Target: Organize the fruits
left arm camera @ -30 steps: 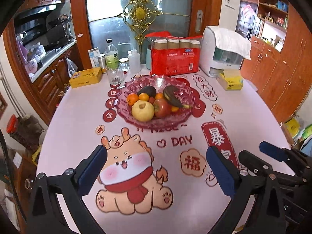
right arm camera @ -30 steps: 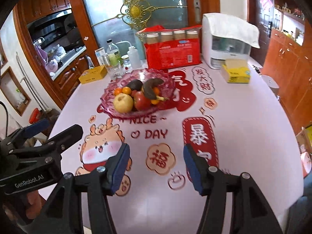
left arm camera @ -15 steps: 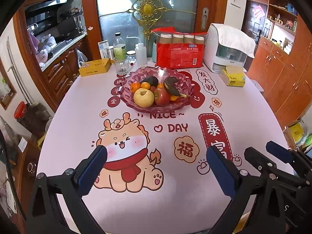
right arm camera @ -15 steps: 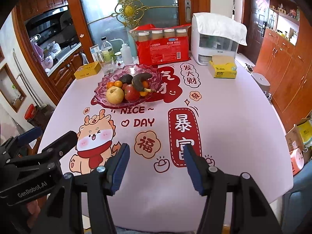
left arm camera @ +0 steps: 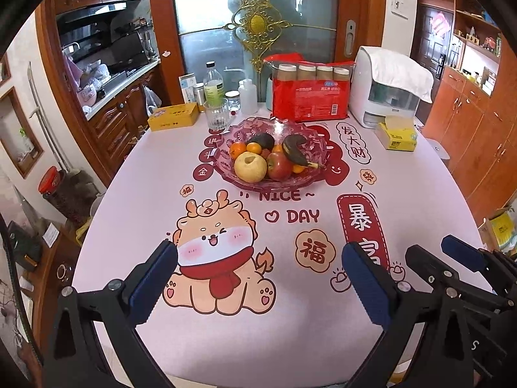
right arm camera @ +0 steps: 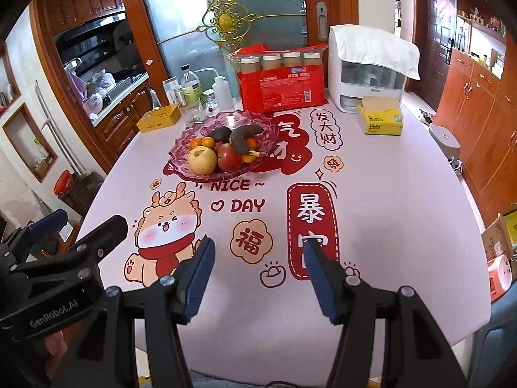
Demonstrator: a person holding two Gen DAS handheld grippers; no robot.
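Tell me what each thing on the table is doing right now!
left gripper: open, empty, above the table.
right gripper: open, empty.
pink glass bowl: upright, full of fruit.
banana: blackened, lying on top of the fruit.
yellow pear: in the bowl, front.
red apple: in the bowl, beside the pear.
drinking glass: upright, looks empty.
tissue box: open, tissue showing.

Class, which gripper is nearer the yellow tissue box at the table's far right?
Right. The right gripper hangs over the near edge, on the tissue box's side; the left gripper hangs beside it, further left.
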